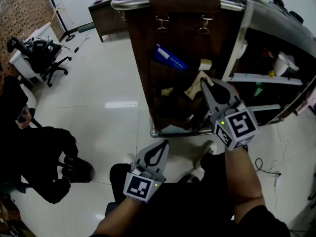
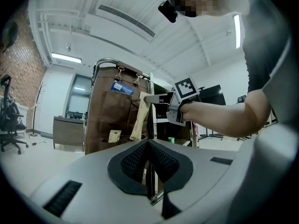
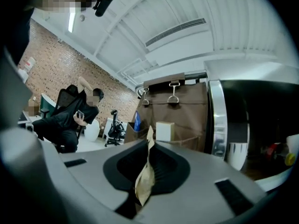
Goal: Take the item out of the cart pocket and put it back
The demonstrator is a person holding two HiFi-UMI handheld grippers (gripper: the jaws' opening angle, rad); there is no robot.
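A brown fabric pocket organizer (image 1: 170, 38) hangs by clips from the cart's top rail. My right gripper (image 1: 203, 83) is shut on a tan paper pouch (image 1: 192, 87) and holds it just in front of the lower pockets. In the right gripper view the pouch (image 3: 145, 183) stands edge-on between the pads, at the right gripper (image 3: 150, 142). A blue packet (image 1: 169, 58) and a small beige box (image 1: 205, 63) sit in other pockets. My left gripper (image 1: 163, 143) hangs low near the cart's base, shut and empty; the left gripper (image 2: 148, 142) looks up at the pouch (image 2: 138, 121).
The cart's open shelves (image 1: 266, 79) with small items lie to the right. A person in black (image 1: 44, 152) sits at the left, near an office chair (image 1: 47, 58) and a desk. A cable (image 1: 269, 169) runs across the white tile floor at the right.
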